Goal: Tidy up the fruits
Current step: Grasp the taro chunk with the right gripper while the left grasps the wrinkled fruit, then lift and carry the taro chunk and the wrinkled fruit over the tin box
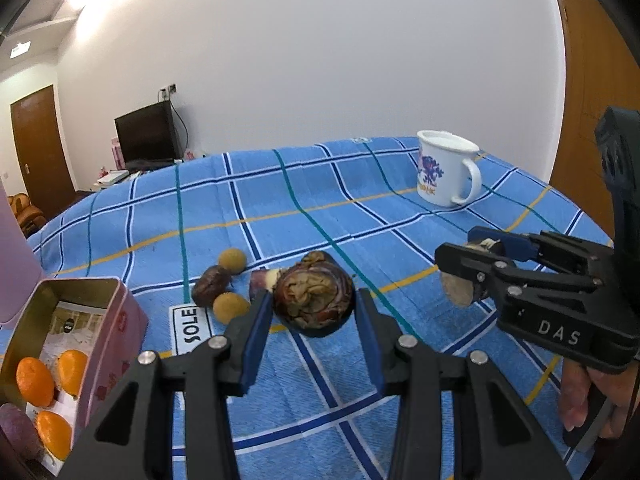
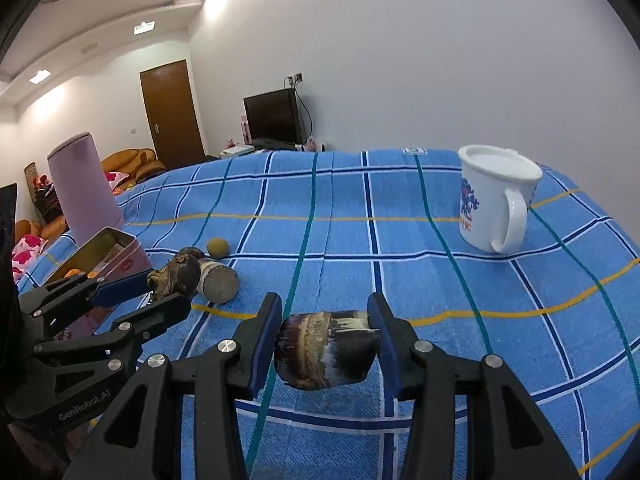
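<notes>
My left gripper (image 1: 314, 312) is shut on a dark, wrinkled mangosteen (image 1: 314, 300) and holds it above the blue checked cloth; it also shows in the right wrist view (image 2: 176, 276). My right gripper (image 2: 326, 344) is shut on a cut sugarcane piece (image 2: 326, 350), seen at the right in the left wrist view (image 1: 460, 288). On the cloth lie two small yellow longans (image 1: 232, 260), a dark passion fruit (image 1: 210, 290) and another cane piece (image 2: 218, 282). An open pink tin (image 1: 100, 332) at the left holds three oranges (image 1: 36, 380).
A white printed mug (image 2: 496, 200) stands at the back right of the cloth. A tall pink container (image 2: 86, 188) stands behind the tin. A purple fruit (image 1: 16, 428) lies at the tin's near corner. The table drops off behind the mug.
</notes>
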Action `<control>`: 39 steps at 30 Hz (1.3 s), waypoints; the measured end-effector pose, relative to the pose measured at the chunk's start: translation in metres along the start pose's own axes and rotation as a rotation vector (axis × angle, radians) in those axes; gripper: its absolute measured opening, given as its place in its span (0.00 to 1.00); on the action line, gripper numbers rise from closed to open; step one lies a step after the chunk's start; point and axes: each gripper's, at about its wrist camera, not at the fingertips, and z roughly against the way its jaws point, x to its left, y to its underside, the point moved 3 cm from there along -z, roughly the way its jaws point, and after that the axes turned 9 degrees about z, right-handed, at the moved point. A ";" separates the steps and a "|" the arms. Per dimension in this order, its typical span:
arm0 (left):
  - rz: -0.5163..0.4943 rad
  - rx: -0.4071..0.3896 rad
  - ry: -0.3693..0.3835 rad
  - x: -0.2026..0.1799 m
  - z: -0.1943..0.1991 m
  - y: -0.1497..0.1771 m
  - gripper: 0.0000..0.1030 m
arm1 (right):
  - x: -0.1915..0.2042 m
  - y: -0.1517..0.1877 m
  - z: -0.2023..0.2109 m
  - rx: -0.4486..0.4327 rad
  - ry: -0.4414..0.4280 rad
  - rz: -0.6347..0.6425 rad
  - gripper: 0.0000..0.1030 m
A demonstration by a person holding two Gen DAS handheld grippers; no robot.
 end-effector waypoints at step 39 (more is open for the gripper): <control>0.030 -0.098 -0.091 0.034 0.029 0.003 0.42 | 0.049 -0.017 0.002 -0.127 -0.038 0.055 0.45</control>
